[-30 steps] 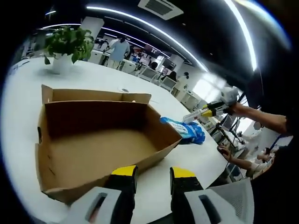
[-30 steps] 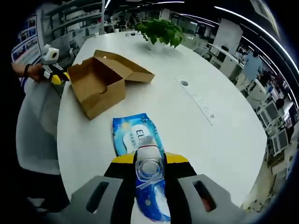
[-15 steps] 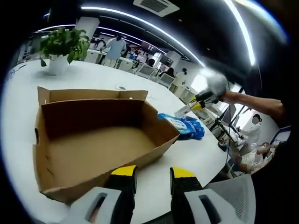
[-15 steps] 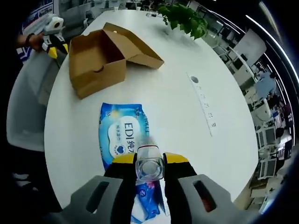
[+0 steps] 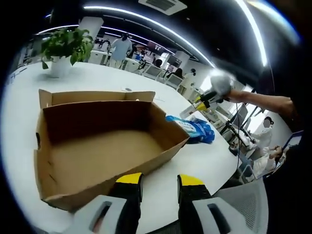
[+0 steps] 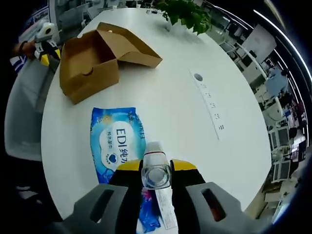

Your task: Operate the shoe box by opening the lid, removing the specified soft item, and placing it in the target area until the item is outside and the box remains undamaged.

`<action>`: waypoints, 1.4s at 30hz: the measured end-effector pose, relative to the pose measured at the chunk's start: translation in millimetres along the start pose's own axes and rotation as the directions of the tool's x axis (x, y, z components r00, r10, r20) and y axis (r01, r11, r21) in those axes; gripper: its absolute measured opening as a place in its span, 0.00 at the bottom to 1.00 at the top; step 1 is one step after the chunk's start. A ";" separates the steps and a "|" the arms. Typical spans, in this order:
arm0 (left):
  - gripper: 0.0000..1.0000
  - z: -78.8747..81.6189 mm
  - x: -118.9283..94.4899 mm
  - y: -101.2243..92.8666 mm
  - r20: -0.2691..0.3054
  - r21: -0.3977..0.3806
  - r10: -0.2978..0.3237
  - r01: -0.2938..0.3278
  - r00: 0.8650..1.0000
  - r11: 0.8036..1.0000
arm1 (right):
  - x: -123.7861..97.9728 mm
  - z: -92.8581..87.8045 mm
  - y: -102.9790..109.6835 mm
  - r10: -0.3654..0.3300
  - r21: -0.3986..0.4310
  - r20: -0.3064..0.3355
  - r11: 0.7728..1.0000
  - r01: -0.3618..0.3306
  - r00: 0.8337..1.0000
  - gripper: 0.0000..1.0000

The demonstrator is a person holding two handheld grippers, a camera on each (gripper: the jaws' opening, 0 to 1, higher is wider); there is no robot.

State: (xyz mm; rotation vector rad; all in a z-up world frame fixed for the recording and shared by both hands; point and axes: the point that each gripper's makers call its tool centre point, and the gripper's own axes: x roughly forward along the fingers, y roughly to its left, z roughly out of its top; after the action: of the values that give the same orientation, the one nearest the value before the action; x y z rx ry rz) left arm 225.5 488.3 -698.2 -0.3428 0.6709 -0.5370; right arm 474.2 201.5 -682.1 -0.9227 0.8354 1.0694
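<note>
Gripping a small clear bottle (image 6: 157,171), the right gripper (image 6: 156,168) hovers above the blue wet-wipes pack (image 6: 116,146) lying on the white table (image 6: 175,102) beside the open shoe box (image 6: 92,58); the left gripper (image 5: 159,181) stands slightly apart, empty.

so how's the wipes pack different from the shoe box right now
The wipes pack is blue, soft plastic and lies flat; the shoe box is brown cardboard and stands with raised walls. The pack looks sealed, the box is open and empty, lid folded back. Both rest on the white table, apart from each other.
</note>
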 end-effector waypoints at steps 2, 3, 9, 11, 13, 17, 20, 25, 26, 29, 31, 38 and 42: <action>0.28 -0.4 0.2 0.3 -0.001 -0.003 0.001 -0.001 1.000 1.000 | 2.6 -2.0 -0.6 0.003 -0.005 -0.011 1.000 -0.003 1.000 0.19; 0.28 -0.6 0.4 0.9 -0.003 -0.002 0.004 -0.004 1.000 1.000 | 4.5 -3.7 -1.4 0.005 -0.007 -0.020 1.000 -0.005 1.000 0.19; 0.28 -1.6 0.8 1.0 -0.008 -0.002 0.006 -0.006 1.000 1.000 | 16.2 -20.5 -9.0 0.021 0.006 -0.100 1.000 -0.020 0.995 0.19; 0.28 -1.7 0.8 1.1 -0.009 -0.003 0.008 -0.008 1.000 1.000 | 17.8 -25.2 -10.1 0.021 -0.006 -0.127 1.000 -0.022 0.992 0.19; 0.28 -1.6 0.6 1.0 -0.007 -0.004 0.008 -0.008 1.000 1.000 | 18.5 -29.8 -11.1 0.019 -0.025 -0.155 0.999 -0.023 0.988 0.19; 0.28 -2.1 0.9 1.0 -0.008 -0.004 0.010 -0.010 1.000 1.000 | 18.4 -36.1 -7.0 0.045 -0.044 -0.198 0.998 -0.055 0.979 0.20; 0.28 -2.5 0.9 0.6 -0.009 -0.004 0.010 -0.010 1.000 1.000 | 17.5 -35.2 -9.5 0.039 -0.065 -0.211 0.996 -0.054 0.977 0.20; 0.28 -2.6 0.8 0.5 -0.009 -0.006 0.010 -0.010 1.000 1.000 | 17.0 -35.1 -10.7 0.048 -0.093 -0.236 0.993 -0.072 0.971 0.20; 0.28 -2.7 0.8 0.4 -0.009 -0.007 0.010 -0.010 1.000 1.000 | 16.3 -34.8 -9.8 0.053 -0.093 -0.240 0.993 -0.078 0.969 0.20; 0.28 -3.0 1.1 0.4 -0.011 -0.007 0.010 -0.010 1.000 1.000 | 15.4 -37.4 -6.6 0.078 -0.090 -0.270 0.990 -0.106 0.960 0.20; 0.28 -2.8 1.0 0.1 -0.010 -0.007 0.008 -0.008 1.000 1.000 | 14.9 -38.8 -6.6 0.082 -0.105 -0.285 0.988 -0.116 0.955 0.20; 0.28 -1.4 0.2 0.6 -0.002 -0.010 0.009 -0.009 1.000 1.000 | 19.5 -40.2 -15.7 0.088 -0.108 -0.295 0.986 -0.124 0.952 0.20; 0.28 -0.6 0.2 0.9 0.002 -0.011 0.009 -0.009 1.000 1.000 | 23.0 -40.6 -19.9 0.087 -0.103 -0.293 0.987 -0.122 0.952 0.20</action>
State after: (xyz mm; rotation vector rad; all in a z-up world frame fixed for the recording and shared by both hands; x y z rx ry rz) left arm 225.6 488.8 -699.1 -0.3505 0.6732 -0.5249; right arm 494.7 168.1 -714.3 -1.1655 1.0798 1.1013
